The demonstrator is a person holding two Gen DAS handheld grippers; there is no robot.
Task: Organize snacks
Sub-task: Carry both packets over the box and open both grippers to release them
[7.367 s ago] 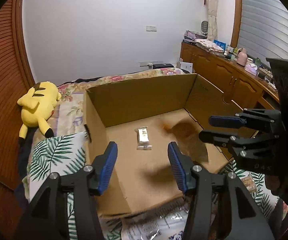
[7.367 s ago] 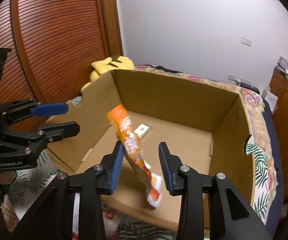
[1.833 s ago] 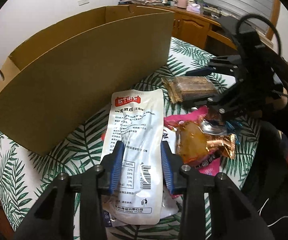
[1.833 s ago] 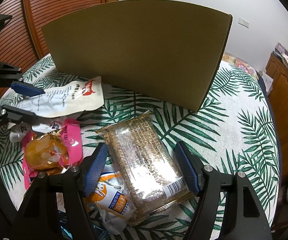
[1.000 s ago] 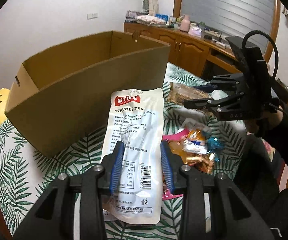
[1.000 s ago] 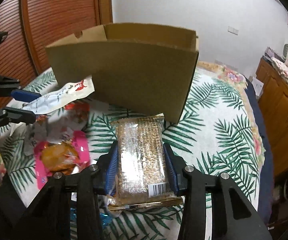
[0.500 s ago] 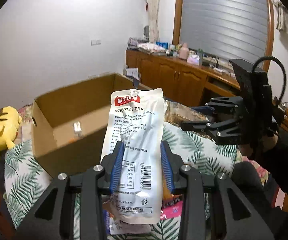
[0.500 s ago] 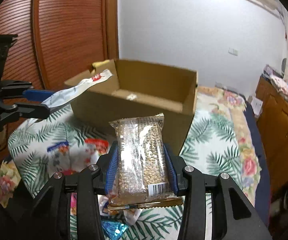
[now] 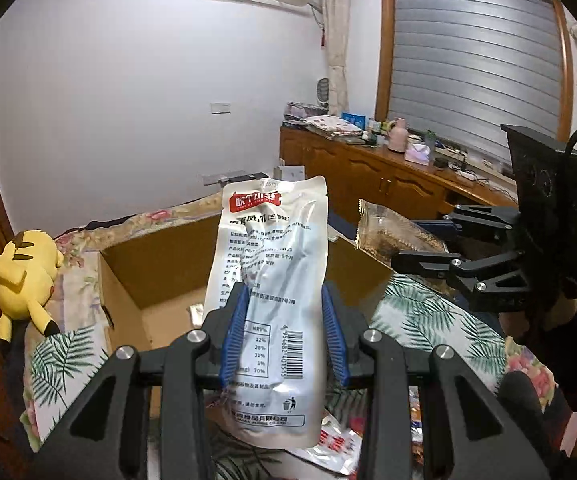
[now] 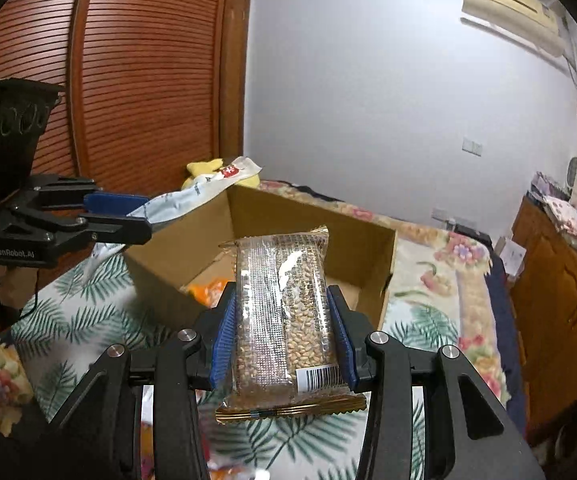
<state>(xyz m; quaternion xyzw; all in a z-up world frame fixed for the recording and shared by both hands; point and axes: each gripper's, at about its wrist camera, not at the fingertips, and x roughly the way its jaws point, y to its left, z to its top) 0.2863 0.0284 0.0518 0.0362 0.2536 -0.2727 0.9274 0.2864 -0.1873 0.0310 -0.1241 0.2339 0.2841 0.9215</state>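
Note:
My left gripper is shut on a white snack pouch with a red label and a barcode, held upright above the table in front of the open cardboard box. My right gripper is shut on a clear pack of seeds with gold crimped ends, raised before the same box. Each view shows the other gripper: the right gripper with its pack, the left gripper with the pouch. An orange packet and a small wrapped bar lie inside the box.
Loose snack packets lie on the palm-leaf tablecloth below the grippers. A yellow plush toy rests on the bed left of the box. Wooden cabinets run along the right wall; a slatted wooden door stands at the left.
Both grippers have risen with their packs, from low beside the box wall to above its rim, so the box interior now shows. The table snacks have dropped toward the bottom edge.

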